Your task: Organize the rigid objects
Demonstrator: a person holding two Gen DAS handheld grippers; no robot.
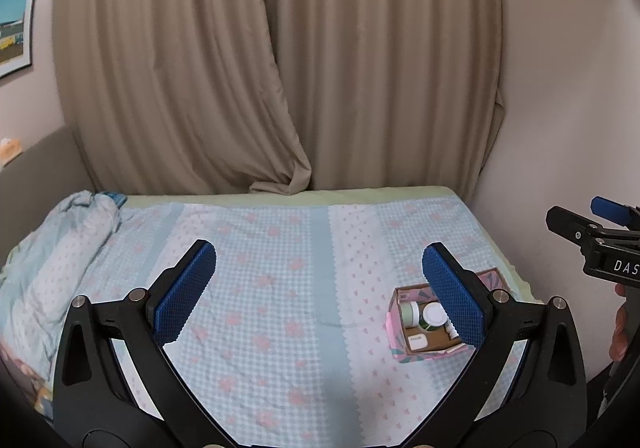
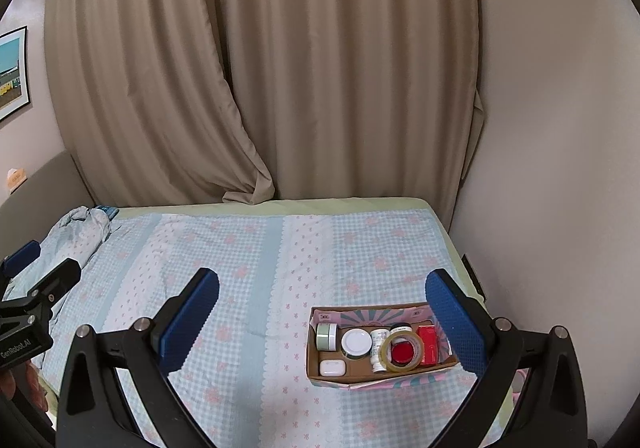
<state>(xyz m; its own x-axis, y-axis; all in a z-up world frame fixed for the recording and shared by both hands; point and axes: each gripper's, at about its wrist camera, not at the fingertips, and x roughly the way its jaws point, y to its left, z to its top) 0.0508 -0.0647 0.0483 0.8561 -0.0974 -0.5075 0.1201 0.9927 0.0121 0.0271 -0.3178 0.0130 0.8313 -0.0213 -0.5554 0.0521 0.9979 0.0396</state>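
My right view alone shows the box's [image 2: 362,380] tape roll [image 2: 403,353] near the bed edge [image 2: 460,248]; both grippers [image 1: 320,288] [image 2: 322,312] spread, empty.

Both wrist cameras look forward and slightly down across the blue checked floral bedspread [image 1: 280,288] toward the beige pleated curtains [image 1: 280,68] on the far wall. The right view sits nearer the open cardboard box with pink patterned sides [image 2: 376,376]; the left view catches it at right, partly hidden.
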